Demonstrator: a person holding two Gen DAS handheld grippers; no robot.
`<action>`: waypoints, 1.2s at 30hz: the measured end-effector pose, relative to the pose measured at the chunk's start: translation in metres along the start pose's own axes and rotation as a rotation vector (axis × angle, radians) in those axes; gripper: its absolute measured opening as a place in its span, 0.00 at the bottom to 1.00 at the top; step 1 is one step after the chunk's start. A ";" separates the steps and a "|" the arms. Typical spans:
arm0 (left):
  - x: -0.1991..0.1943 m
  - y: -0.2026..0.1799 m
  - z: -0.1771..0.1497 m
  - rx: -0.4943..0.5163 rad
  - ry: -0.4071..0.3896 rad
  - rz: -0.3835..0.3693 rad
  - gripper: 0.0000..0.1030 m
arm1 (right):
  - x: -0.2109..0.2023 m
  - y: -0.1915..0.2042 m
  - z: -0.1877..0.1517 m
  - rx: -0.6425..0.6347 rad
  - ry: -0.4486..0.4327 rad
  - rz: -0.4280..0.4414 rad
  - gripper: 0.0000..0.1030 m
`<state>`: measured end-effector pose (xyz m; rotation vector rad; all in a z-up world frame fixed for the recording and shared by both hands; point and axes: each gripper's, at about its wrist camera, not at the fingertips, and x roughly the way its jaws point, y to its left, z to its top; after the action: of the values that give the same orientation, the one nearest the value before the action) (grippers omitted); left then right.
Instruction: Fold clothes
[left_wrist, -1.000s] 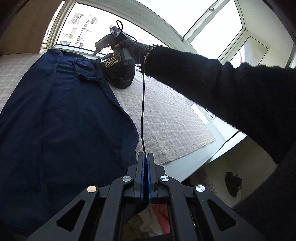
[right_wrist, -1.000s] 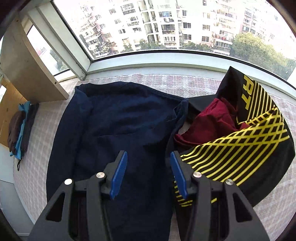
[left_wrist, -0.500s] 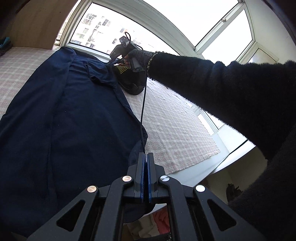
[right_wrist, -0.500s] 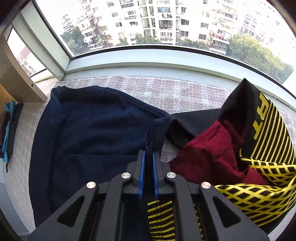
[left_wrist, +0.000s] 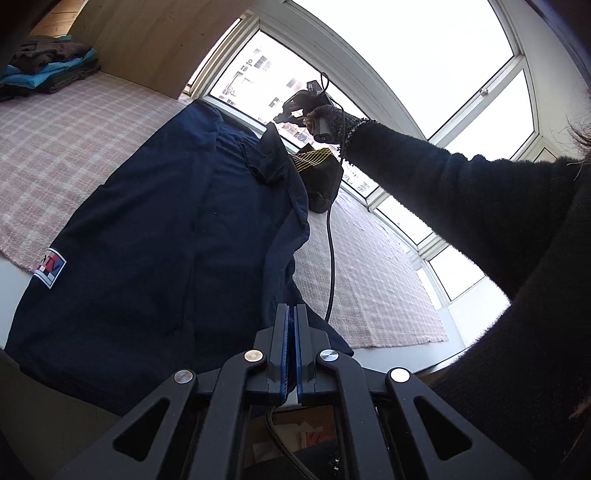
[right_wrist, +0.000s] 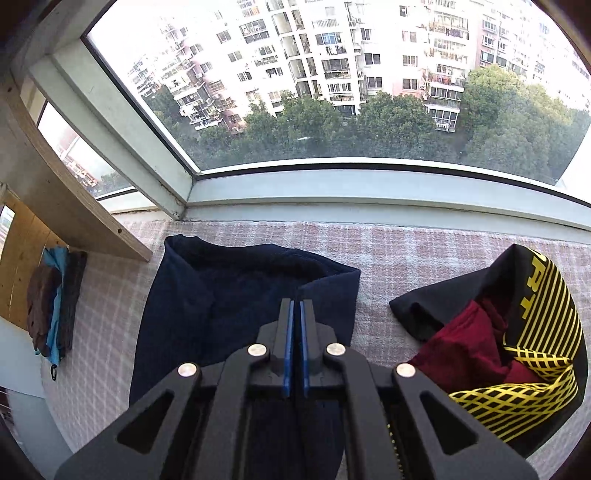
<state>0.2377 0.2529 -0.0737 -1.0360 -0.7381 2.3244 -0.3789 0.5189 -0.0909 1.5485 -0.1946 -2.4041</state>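
Note:
A navy garment (left_wrist: 147, 240) with a small red, white and blue label lies spread on a pink checked mat (left_wrist: 55, 147). My left gripper (left_wrist: 290, 310) is shut on its near right edge, where the cloth rises into the jaws. At the far end, a person's gloved hand holds my right gripper (left_wrist: 284, 114), which lifts a peak of navy cloth. In the right wrist view, that right gripper (right_wrist: 296, 306) is shut on a fold of the navy garment (right_wrist: 221, 295), raised above the mat (right_wrist: 406, 258).
A black-and-yellow garment (right_wrist: 535, 332) with a dark red one (right_wrist: 469, 347) inside lies at the right by the window. Folded clothes (left_wrist: 48, 70) are stacked at the far left beside a wooden panel (left_wrist: 140, 44). A black cable (left_wrist: 332, 240) hangs from the right gripper. A dark sleeve (left_wrist: 461, 192) crosses the right.
My right gripper went from open to shut on the navy cloth beside the black-and-yellow pile, then lifted it. The left gripper stayed shut and rose.

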 end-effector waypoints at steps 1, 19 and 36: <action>-0.002 0.003 -0.002 -0.009 0.001 0.010 0.02 | 0.005 0.010 0.004 -0.003 -0.002 0.010 0.04; 0.017 0.018 0.004 0.007 0.050 -0.012 0.02 | 0.069 0.038 -0.022 -0.254 0.309 -0.347 0.25; 0.027 0.020 0.009 0.028 0.097 -0.018 0.01 | 0.093 -0.014 -0.006 -0.010 0.253 -0.278 0.33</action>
<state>0.2107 0.2526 -0.0950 -1.1165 -0.6723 2.2451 -0.4117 0.5044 -0.1786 1.9683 0.0895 -2.3666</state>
